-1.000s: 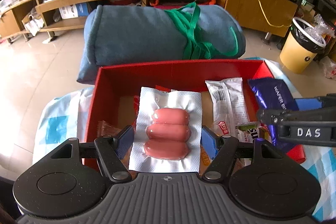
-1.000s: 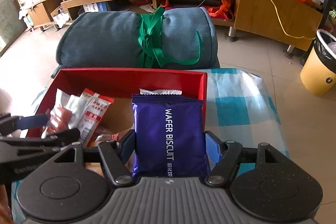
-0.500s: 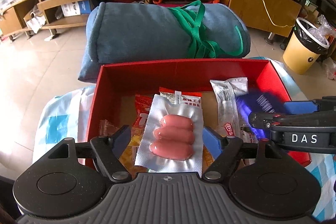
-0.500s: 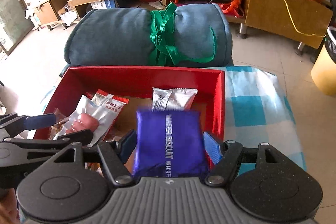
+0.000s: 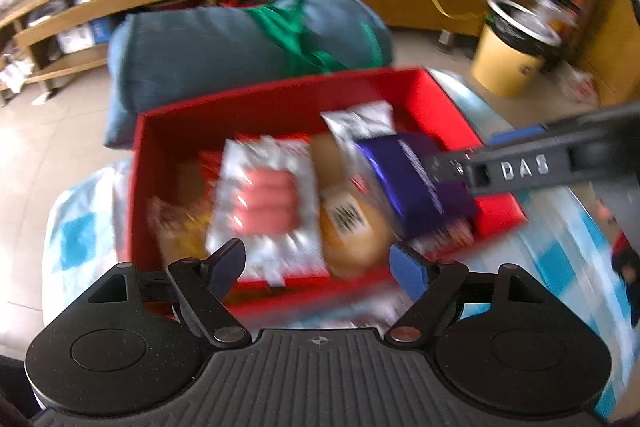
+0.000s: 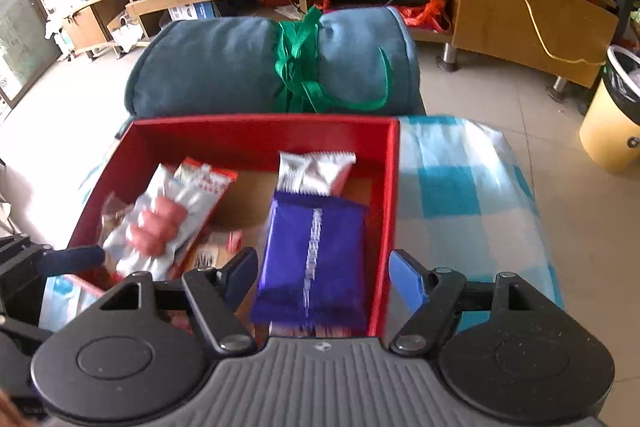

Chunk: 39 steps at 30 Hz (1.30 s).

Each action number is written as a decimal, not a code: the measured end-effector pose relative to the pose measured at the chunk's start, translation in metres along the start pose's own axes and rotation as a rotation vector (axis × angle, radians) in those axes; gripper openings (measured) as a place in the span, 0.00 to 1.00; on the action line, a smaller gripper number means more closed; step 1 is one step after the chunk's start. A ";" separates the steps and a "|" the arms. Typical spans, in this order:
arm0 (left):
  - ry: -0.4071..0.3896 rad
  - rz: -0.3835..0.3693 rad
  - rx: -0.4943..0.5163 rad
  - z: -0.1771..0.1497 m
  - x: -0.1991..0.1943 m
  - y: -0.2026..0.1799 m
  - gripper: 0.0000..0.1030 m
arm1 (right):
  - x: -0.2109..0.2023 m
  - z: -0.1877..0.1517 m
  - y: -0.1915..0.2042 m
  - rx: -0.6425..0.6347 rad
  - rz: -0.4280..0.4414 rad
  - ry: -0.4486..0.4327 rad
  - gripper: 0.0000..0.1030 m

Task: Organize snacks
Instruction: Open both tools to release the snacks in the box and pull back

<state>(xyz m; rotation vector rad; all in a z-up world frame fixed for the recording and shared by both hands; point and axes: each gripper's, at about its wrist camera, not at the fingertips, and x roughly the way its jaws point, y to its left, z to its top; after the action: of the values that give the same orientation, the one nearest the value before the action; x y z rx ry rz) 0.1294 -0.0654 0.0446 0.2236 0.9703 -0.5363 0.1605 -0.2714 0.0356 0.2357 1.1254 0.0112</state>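
The left hand-held gripper (image 5: pixel 318 263) hung spread and empty at the near wall of the red box (image 6: pixel 256 131). Inside, the sausage pack (image 6: pixel 156 227) lay leftward, the purple wafer packet (image 6: pixel 316 259) against the right wall. The right hand-held gripper (image 6: pixel 322 273) stood spread, gripping nothing, above that packet.

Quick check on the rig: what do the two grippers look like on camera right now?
Both match: a ribbed dark-grey body, two round black discs and black linkages. The left gripper and right gripper each have blue finger pads. White "DAS" lettering marks the right gripper's side.
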 end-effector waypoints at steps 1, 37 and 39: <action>0.010 -0.024 0.009 -0.004 -0.001 -0.002 0.82 | -0.005 -0.004 0.000 0.000 0.005 0.002 0.66; 0.281 -0.329 0.181 -0.066 0.037 -0.026 0.92 | -0.072 -0.076 -0.005 0.055 0.165 0.051 0.69; 0.303 -0.323 0.176 -0.075 0.032 -0.026 0.91 | -0.074 -0.076 -0.005 0.052 0.170 0.046 0.69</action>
<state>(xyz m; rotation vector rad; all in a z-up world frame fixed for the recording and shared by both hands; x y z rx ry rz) 0.0760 -0.0669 -0.0219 0.3146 1.2646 -0.9044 0.0603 -0.2718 0.0698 0.3783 1.1500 0.1393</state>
